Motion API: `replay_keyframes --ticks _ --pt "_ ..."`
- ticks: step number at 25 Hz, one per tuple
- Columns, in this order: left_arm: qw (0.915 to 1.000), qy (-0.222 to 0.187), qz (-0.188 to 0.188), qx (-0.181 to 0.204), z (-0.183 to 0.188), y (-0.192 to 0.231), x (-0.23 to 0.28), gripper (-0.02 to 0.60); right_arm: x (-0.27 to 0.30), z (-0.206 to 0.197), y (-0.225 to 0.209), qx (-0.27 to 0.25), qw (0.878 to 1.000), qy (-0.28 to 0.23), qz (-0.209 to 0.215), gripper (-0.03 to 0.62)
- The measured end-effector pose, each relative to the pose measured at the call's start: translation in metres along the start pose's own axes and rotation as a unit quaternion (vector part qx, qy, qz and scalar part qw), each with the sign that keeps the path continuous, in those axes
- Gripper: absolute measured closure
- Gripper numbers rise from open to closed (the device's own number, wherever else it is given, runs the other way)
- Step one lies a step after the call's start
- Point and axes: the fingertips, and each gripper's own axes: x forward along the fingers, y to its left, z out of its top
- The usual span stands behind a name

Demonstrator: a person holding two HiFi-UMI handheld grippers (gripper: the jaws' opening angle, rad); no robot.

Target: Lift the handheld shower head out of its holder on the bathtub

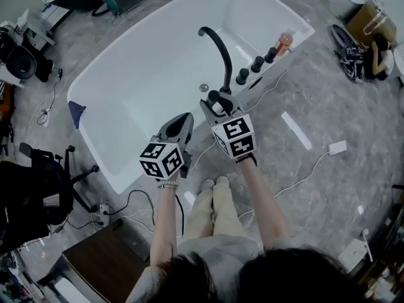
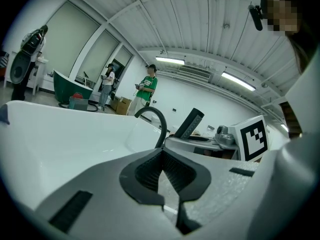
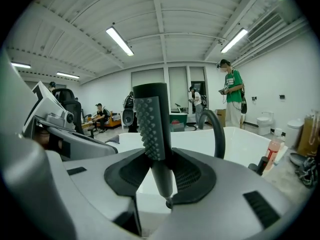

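Observation:
The handheld shower head (image 3: 152, 129) is a black stick with a nubbed face. It stands upright between the pads of my right gripper (image 3: 160, 171), which is shut on its lower stem. In the head view the right gripper (image 1: 216, 101) hovers over the white bathtub's (image 1: 126, 87) near rim, beside the black arched spout (image 1: 218, 46) and a row of black knobs (image 1: 257, 64). My left gripper (image 1: 185, 120) hangs just left of it, over the tub edge. Its pads meet at the tips with nothing between them (image 2: 161, 159). The left gripper view shows the shower head (image 2: 190, 124) raised above the tub deck.
A pink bottle (image 1: 285, 41) stands at the deck's far end. Cables and a power brick (image 1: 338, 147) lie on the marble floor to the right. An office chair (image 1: 38, 182) and a wooden cabinet (image 1: 101, 257) sit at left. People stand beyond the tub (image 3: 231, 91).

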Motion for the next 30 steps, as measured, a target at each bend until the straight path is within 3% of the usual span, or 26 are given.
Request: replay_keyframes --ticks 20,30 --pt "0.9958 -0.057 -0.050 0.051 0.085 -0.078 -0.049 0.577 -0.090 0.094 0.026 0.028 0.997 -0.064 -0.018 0.459" --pt "0.9922 -0.054 -0.073 0.086 0.100 -0.113 -0.079 0.577 -0.132 0.123 0.041 0.021 0.996 -0.082 -0.020 0.459"
